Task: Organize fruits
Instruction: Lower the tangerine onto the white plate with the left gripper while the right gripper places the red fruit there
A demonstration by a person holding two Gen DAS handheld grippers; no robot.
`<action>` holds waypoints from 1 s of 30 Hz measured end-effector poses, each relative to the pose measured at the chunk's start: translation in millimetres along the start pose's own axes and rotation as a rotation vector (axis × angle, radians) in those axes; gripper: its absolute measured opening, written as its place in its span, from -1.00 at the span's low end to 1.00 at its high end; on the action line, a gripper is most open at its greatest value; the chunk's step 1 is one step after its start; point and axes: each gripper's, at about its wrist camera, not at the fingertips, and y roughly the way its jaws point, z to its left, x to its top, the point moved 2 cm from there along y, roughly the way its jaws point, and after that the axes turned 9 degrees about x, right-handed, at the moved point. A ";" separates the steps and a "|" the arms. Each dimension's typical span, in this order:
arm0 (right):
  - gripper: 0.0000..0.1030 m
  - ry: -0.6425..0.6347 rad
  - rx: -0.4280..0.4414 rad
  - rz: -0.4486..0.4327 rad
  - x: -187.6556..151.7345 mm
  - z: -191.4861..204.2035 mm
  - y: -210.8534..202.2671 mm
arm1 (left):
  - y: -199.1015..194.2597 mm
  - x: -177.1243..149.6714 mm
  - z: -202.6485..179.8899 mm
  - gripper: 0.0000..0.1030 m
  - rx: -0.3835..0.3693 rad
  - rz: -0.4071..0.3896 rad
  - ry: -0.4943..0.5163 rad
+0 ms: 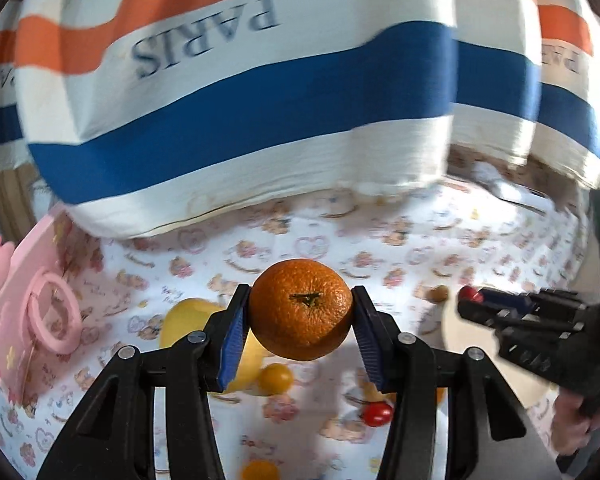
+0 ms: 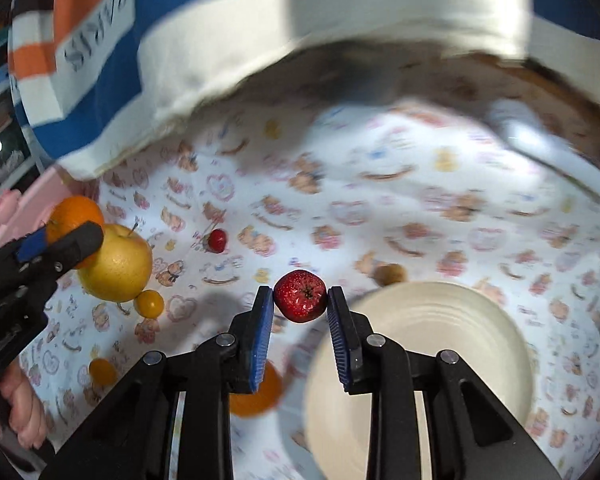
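My left gripper (image 1: 301,310) is shut on an orange mandarin (image 1: 301,308) and holds it above the patterned cloth; it also shows in the right wrist view (image 2: 74,216). My right gripper (image 2: 300,298) is shut on a small red fruit (image 2: 300,295), held just left of a cream plate (image 2: 428,360); it also shows in the left wrist view (image 1: 471,295). On the cloth lie a yellow apple (image 2: 118,262), a small yellow tomato (image 2: 149,303), a red cherry tomato (image 2: 217,240), another orange (image 2: 260,396) and a small brown fruit (image 2: 389,273).
A striped cushion marked PARIS (image 1: 240,92) stands along the back. A pink toy box (image 1: 24,308) sits at the left. The patterned cloth (image 2: 380,208) covers the surface. Another small yellow fruit (image 2: 102,372) lies near the front left.
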 end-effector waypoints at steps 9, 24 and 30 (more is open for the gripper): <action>-0.44 0.132 -0.121 -0.011 -50.1 -60.6 -58.1 | -8.7 -9.6 -30.3 -0.06 -0.068 0.013 0.061; -0.44 0.190 -0.065 0.078 -89.4 -82.2 -66.1 | -31.0 -53.4 -131.7 -0.06 -0.220 0.004 0.337; -0.44 0.224 -0.050 0.115 -93.7 -87.5 -62.1 | -22.3 -50.5 -149.4 -0.06 -0.307 0.083 0.351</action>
